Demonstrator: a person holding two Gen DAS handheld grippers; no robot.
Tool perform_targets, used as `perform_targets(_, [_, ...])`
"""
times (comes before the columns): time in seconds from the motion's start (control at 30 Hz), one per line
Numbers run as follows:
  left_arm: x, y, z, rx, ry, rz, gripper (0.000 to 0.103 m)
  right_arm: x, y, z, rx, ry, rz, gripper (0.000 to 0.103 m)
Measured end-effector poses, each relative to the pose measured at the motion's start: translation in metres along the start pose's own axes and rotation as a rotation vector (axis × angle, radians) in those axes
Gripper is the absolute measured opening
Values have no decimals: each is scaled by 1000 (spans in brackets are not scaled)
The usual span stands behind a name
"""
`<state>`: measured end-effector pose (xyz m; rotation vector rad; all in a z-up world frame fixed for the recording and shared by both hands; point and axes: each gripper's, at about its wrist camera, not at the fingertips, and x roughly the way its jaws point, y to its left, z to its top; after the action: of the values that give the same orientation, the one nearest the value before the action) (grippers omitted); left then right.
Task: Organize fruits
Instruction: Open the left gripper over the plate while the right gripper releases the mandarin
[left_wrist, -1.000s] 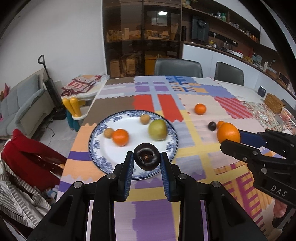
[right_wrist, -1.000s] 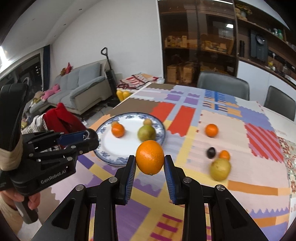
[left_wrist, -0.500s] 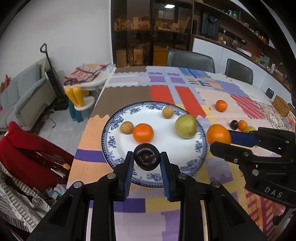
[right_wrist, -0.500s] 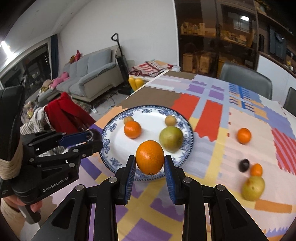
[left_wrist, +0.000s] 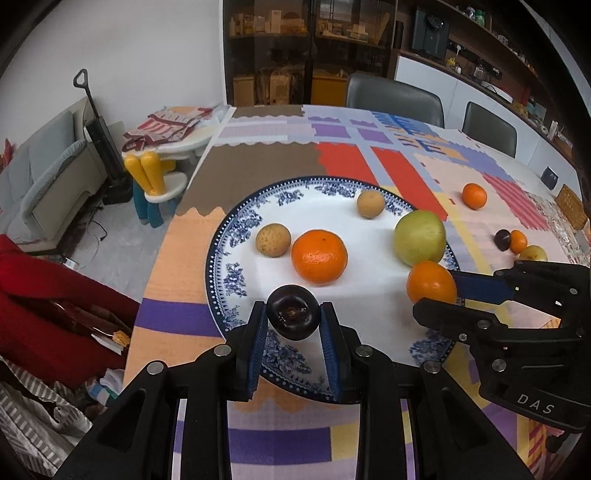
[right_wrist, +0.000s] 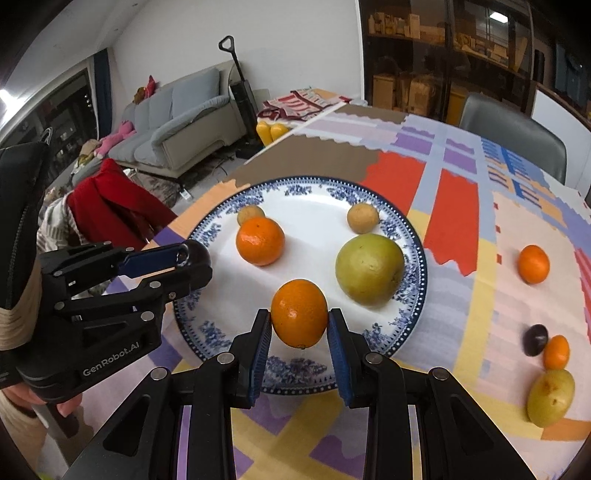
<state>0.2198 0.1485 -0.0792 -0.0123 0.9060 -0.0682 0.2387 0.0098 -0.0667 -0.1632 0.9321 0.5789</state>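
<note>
1. Hanging over the near rim of the round white plate with a blue floral border (left_wrist: 236, 236), the left gripper (left_wrist: 293, 319) pinches a small dark purple round fruit (left_wrist: 293, 317) between its blue-padded fingers.
2. Beside it, the right gripper (right_wrist: 299, 328) is clamped on a smooth orange (right_wrist: 299, 312), held above the plate's near right edge.
3. White plate surface lies bare in the middle and near part, between the two grippers and the fruit resting farther back.
4. On the plate sit a mandarin (left_wrist: 319, 256), two small tan round fruits (left_wrist: 273, 240) (left_wrist: 370, 204) and a large yellow-green round fruit (left_wrist: 420, 238), which rests close to the right rim.
5. Left of the plate the patchwork tablecloth of coloured blocks (left_wrist: 177, 258) ends at the table edge, with a red garment (left_wrist: 44, 295) below.
6. Off the plate to the right lie another mandarin (right_wrist: 533, 264), a second dark fruit (right_wrist: 535, 339), a small orange fruit (right_wrist: 557, 352) touching it, and a yellowish fruit (right_wrist: 551, 397) just beside those.
7. The dark held fruit is glossy, showing a brownish stem end toward the left camera.
8. From the right camera that fruit is mostly hidden behind the left gripper's fingers; the far fruits are blurred there.
</note>
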Motion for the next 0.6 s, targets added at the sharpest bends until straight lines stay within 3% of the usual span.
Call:
perform_targets(0.17, [2,0,1,-6,-2,12,29,8,-1,2,4,7,-5,32])
perform_targets(0.27, [-5,1,2,-16,-20,15,43,7,-4,4,30,6,-2,34])
perform_targets(0.37, [-16,-2,2,3,-47,41,45,-3,-6,3,46,-20,-1,49])
perform_targets(0.53, [-47,-11,1,12,-105,67,56,-35,0,-1,13,-93,-53,51])
perform_targets(0.6, [-59,-15,0,15,-127,73,58,-49,0,-4,7,-118,-71,60])
